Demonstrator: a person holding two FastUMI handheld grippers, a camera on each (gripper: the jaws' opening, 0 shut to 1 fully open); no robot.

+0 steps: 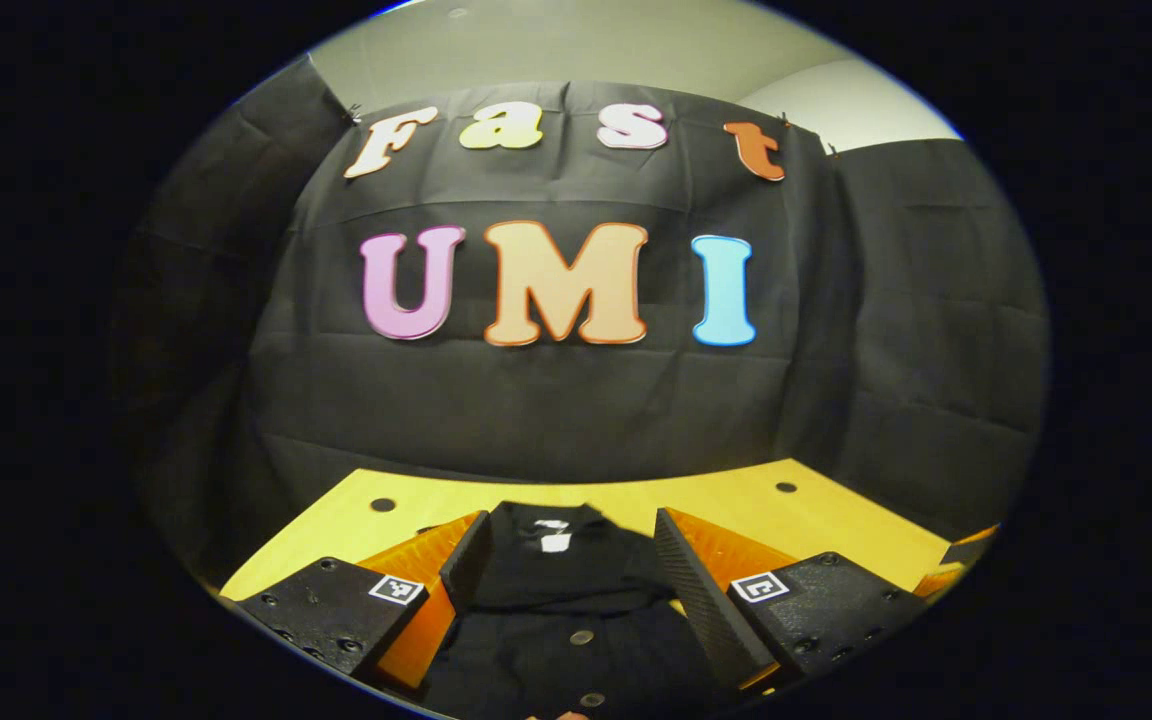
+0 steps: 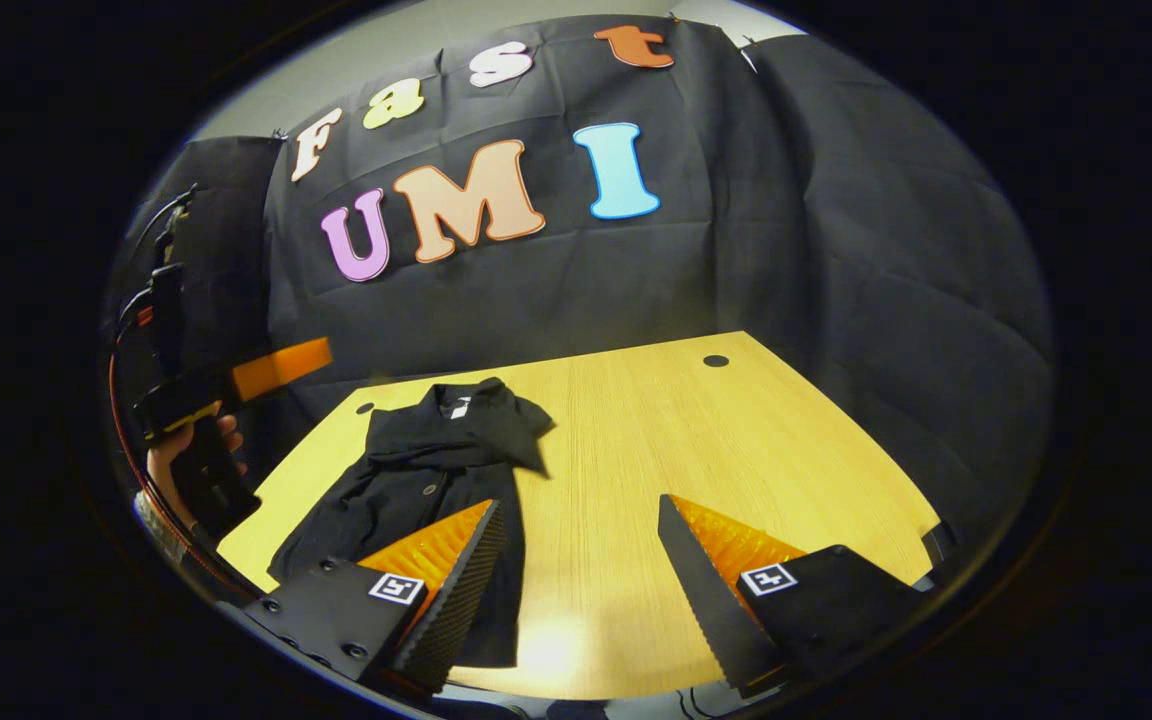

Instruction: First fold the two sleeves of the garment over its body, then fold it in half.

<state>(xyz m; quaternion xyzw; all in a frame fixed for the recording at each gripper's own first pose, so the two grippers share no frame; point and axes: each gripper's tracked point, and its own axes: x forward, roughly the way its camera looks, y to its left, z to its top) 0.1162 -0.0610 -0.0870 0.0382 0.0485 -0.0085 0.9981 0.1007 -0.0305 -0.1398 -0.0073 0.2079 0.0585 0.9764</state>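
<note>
Black fabric, soft and rumpled, is what we see first: the garment (image 2: pixel 436 470) lies on the pale wooden bench (image 2: pixel 696 460), toward its left side in the right gripper view, collar toward the booth wall, with one sleeve (image 2: pixel 506 425) already folded across the chest. In that view the left gripper (image 2: pixel 281 368) is held up off the bench at the far left, gripped by a hand (image 2: pixel 181 450), level and pointing inward; we cannot tell from there how its jaws stand. In the left gripper view the left gripper's jaws stand apart above the garment, framing its collar (image 1: pixel 551 525). The right gripper (image 2: pixel 576 560) hovers with jaws wide apart, its left finger over the garment's hem. To the garment's right we see bare, smooth woodgrain running to the bench's far edge.
</note>
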